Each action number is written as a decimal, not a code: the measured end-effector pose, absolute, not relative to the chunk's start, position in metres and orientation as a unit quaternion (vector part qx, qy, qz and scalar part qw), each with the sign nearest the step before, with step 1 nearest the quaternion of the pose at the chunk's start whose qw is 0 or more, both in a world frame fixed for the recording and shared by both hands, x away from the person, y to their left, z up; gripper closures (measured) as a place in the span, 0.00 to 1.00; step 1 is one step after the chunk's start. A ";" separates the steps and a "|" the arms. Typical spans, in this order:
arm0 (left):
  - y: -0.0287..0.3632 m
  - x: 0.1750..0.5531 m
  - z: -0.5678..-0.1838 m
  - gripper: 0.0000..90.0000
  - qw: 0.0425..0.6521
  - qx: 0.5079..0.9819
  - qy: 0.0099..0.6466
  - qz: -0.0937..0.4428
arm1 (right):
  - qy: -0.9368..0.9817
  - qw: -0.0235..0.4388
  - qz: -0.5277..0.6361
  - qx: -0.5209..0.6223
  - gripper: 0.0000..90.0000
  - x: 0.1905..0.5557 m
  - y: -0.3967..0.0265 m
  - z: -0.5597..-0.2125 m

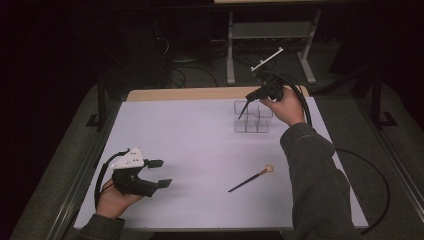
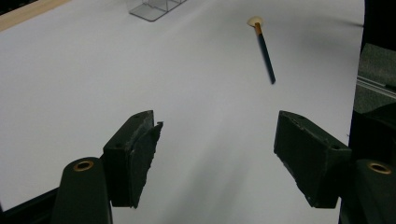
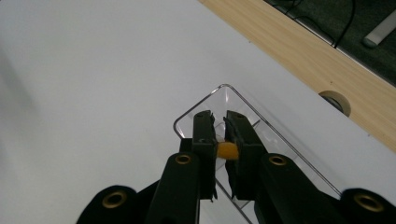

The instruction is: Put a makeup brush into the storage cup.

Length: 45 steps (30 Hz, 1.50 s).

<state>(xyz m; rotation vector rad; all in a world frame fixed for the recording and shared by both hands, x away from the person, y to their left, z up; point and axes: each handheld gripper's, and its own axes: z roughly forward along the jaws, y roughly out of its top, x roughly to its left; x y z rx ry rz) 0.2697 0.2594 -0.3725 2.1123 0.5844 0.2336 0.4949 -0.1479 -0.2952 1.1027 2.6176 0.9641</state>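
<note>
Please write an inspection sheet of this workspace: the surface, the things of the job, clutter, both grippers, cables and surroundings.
Surface: white table sheet, wooden edge at the far side.
Job's things: clear divided organizer; one brush held above it; second brush lying on the sheet.
Clutter: nothing seen.
Grippers: left gripper open, holds nothing; right gripper shut on the held brush.
Cables: black cable trailing off the right side.
Surroundings: dark; grey metal frame behind the table.

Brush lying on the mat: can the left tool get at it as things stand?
Probably yes. The left tool is open and holds nothing, and only bare white mat lies between it and the brush. The right tool is busy far off at the clear organizer.
</note>
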 end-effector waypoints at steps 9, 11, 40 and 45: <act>0.259 0.269 -0.372 0.32 0.453 0.854 0.238 0.095 | 0.869 0.065 0.321 0.370 0.91 0.495 -0.146 -0.299; 0.259 0.269 -0.372 0.32 0.453 0.854 0.239 0.094 | 0.871 0.068 0.320 0.367 0.91 0.495 -0.145 -0.300; 0.258 0.271 -0.374 0.31 0.447 0.858 0.236 0.093 | 0.853 0.055 0.357 0.376 0.77 0.478 -0.162 -0.303; 0.257 0.271 -0.375 0.31 0.446 0.858 0.236 0.093 | 0.855 0.059 0.361 0.368 0.76 0.473 -0.164 -0.303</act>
